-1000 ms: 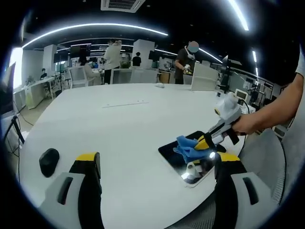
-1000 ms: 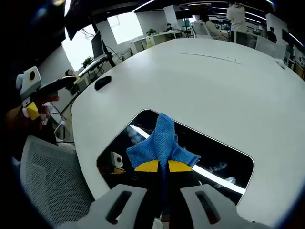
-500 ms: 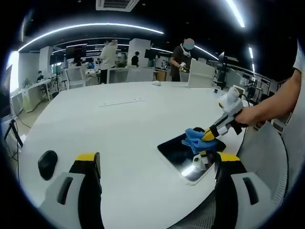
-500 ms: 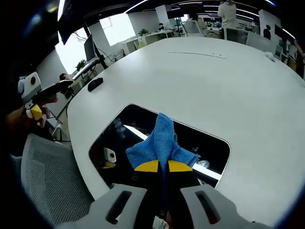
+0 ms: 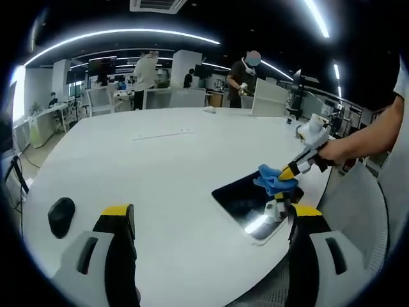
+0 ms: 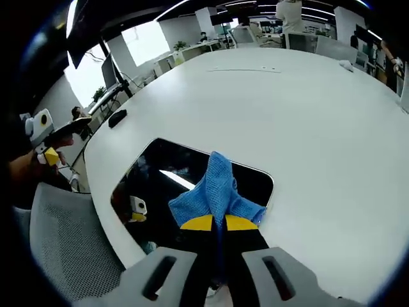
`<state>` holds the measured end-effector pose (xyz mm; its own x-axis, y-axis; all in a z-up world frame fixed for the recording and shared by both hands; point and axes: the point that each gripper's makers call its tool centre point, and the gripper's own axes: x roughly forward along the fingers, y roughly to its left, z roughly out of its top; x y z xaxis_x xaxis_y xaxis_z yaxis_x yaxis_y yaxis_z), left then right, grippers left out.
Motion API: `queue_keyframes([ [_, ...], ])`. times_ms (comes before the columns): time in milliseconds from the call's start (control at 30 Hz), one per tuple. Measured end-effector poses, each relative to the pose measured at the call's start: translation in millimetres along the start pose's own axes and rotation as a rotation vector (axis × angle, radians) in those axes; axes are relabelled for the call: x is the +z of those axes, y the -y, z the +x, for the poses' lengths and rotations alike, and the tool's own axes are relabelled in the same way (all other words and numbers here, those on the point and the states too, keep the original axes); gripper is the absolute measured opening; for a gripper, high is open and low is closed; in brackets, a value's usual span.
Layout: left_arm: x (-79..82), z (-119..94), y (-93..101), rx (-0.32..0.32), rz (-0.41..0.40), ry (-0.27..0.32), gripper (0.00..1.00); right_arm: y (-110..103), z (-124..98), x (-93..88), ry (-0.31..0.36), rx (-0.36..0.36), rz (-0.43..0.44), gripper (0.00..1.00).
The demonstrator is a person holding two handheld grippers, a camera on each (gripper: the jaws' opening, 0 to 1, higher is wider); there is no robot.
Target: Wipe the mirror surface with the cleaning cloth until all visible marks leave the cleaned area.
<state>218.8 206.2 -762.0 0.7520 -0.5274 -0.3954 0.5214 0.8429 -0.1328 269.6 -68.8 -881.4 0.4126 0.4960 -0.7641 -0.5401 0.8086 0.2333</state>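
Right now the right gripper (image 6: 215,224) is pinching the blue cleaning cloth (image 6: 216,190) w/ its fingers closed tight on the bunched end; the rest of the cloth is fanning out just ahead of the fingertips and resting on the mirror (image 6: 172,185). In the left gripper view that same gripper (image 5: 289,170) is reaching in from the right, cloth (image 5: 275,179) sitting on the far edge of the mirror (image 5: 246,198). The left gripper (image 5: 208,220) is hovering w/ fingers spread wide apart, holding nothing, mirror lying just ahead of its right finger.

Mirror is lying flat on the white surface (image 6: 307,109), near its edge, dark glass reflecting ceiling lights. A black mouse (image 5: 61,215) is sitting beyond the left finger.

Handling, as I'm judging it: cloth is soft, light, floppy, so gripping the bunched part seems best, letting the loose part drag. Mirror is looking stiff, slick, prob fragile – it could be sliding under the wipe, esp so near the edge; light pressure. Can't tell if marks are remaining, reflections are confusing things
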Motion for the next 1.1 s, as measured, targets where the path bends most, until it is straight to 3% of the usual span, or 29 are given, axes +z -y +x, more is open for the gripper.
queue_keyframes([
  [333,0.9,1,-1.2,0.007,-0.002,-0.007,0.99,18,-9,-6.4,-0.005,-0.036,0.029,0.00],
  [900,3.0,-1,-2.6,0.013,-0.027,0.018,0.99,15,-10,-6.0,0.013,-0.054,0.056,0.00],
  [1033,5.3,-1,-1.1,0.014,-0.025,0.021,0.99,15,-11,-7.3,-0.011,-0.112,-0.044,0.00],
  [1100,6.9,-1,0.8,0.016,-0.025,0.020,0.99,12,-10,-7.6,-0.010,-0.119,-0.038,0.00],
])
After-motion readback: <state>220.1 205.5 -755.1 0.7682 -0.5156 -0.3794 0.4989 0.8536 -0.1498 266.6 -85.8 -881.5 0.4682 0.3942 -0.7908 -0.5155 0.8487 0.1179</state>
